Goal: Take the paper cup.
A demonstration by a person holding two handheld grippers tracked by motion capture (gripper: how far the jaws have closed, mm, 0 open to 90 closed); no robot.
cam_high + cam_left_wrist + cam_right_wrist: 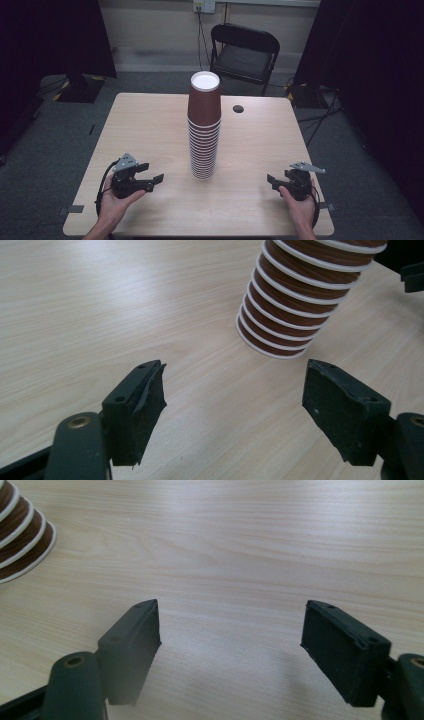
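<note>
- The cup stack [204, 127] stands upright mid-table, between both tongs.
- Left tongs [150, 176] sit nearer (jaws apart, empty); right tongs [273, 180] likewise gape empty.

Stack of cups [204, 131] at the centre: reddish brown walls, ringed all the way down by thin white rims, with a white base facing up on top. Desk [150, 130]: pale wood with fine, light-brown grain and a small dark round hole [238, 108] near the far right. Left tool [150, 179], near left: black, jaws matt black, with a grey plate on top. Right tool [272, 180], near right: same black body, same grey plate. Folding chair [244, 52] at the far side: black seat and frame. Floor [50, 145]: dull grey carpet. Far wall [150, 22]: cream, flanked by black curtains.
</note>
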